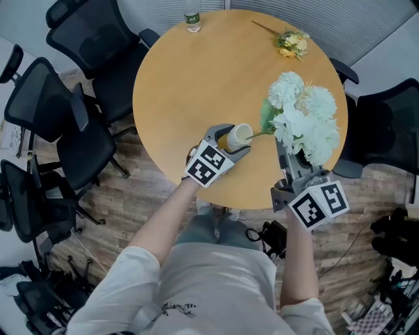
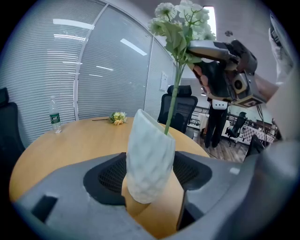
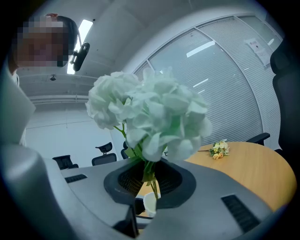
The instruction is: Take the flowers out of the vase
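Observation:
A white textured vase (image 2: 149,157) stands on the round wooden table (image 1: 190,85), and my left gripper (image 2: 150,173) is shut on its body. In the head view the vase (image 1: 239,135) sits near the table's front edge, between the left gripper's (image 1: 230,141) fingers. A bunch of white hydrangea flowers (image 1: 304,118) is raised to the right of the vase. My right gripper (image 3: 149,180) is shut on its green stems (image 3: 151,174), just under the blooms (image 3: 150,112). One long stem (image 2: 172,101) still runs down into the vase's mouth. The right gripper (image 1: 293,157) is partly hidden under the blooms.
A small yellow bouquet (image 1: 292,44) lies at the table's far right. A water bottle (image 1: 192,19) stands at the far edge. Black office chairs (image 1: 78,124) crowd the left side, with another chair (image 1: 386,131) at the right. Glass partitions (image 2: 108,65) stand behind the table.

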`<control>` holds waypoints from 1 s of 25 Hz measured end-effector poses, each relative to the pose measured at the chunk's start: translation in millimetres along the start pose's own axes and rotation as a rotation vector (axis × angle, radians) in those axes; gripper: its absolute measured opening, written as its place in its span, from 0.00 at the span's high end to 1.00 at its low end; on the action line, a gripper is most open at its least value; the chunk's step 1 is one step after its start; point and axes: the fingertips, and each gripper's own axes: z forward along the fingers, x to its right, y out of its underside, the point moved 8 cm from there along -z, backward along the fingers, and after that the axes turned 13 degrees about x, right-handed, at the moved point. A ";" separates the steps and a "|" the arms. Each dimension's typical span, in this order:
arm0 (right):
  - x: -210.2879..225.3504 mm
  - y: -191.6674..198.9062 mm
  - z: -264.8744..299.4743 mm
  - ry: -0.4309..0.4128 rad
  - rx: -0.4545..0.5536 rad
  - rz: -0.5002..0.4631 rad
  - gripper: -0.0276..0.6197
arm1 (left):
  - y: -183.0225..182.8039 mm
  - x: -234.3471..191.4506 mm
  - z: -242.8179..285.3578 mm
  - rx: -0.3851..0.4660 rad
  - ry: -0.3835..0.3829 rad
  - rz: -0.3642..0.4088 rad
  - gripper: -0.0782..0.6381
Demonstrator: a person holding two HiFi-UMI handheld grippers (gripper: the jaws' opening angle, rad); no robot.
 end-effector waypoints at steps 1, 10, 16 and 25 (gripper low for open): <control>0.0 -1.8 -0.8 0.001 0.002 -0.001 0.89 | -0.6 0.4 0.1 -0.001 0.001 0.000 0.45; -4.1 -8.3 -2.5 0.009 0.018 -0.003 0.89 | 2.2 -5.2 -2.7 -0.010 0.002 -0.001 0.45; -6.1 -10.7 -4.7 0.016 0.031 0.009 0.89 | 5.8 -10.5 -6.5 -0.001 -0.002 -0.003 0.45; 6.0 -16.7 -27.0 0.034 0.025 -0.003 0.89 | -4.0 1.5 0.9 0.001 -0.004 0.000 0.45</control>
